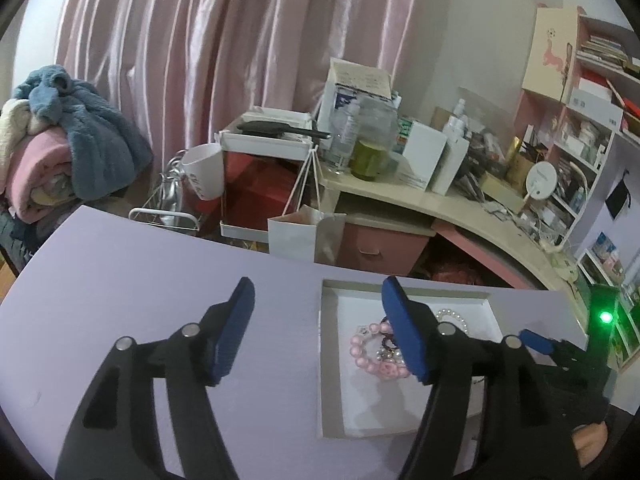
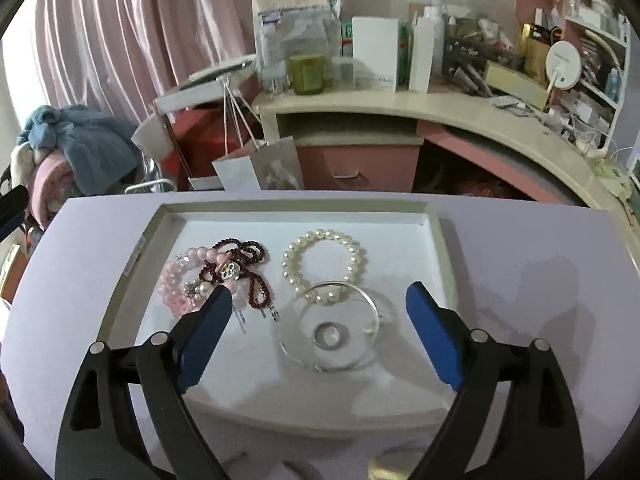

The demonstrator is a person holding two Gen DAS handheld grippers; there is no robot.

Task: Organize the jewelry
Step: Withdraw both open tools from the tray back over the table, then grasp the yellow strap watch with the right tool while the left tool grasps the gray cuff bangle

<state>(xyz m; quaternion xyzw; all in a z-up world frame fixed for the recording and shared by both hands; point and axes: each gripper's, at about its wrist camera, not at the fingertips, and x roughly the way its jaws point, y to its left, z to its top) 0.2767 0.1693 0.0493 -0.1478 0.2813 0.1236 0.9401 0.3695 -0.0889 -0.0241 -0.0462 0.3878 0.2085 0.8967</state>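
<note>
A white tray [image 2: 436, 240] lies on the lilac table and holds a white pearl bracelet [image 2: 298, 248], a dark red bead string [image 2: 256, 284], a pink bead bracelet [image 2: 176, 292] and a clear round stand [image 2: 360, 344]. My right gripper [image 2: 320, 296] is open and empty, low over the tray's near half, with the stand between its fingers. My left gripper [image 1: 318, 296] is open and empty, above the table at the tray's left edge [image 1: 329, 360]. In the left wrist view its right finger [image 1: 404, 332] hides part of the pink bracelet [image 1: 360, 350] and pearls [image 1: 452, 316].
The lilac table [image 2: 520, 280] ends just beyond the tray. Behind it stand a cluttered cream desk [image 2: 400, 104] with a pink drawer, a white paper bag [image 2: 260, 168], a cart with red boxes and a pile of blankets [image 1: 60, 140]. Shelves [image 1: 592, 120] fill the right.
</note>
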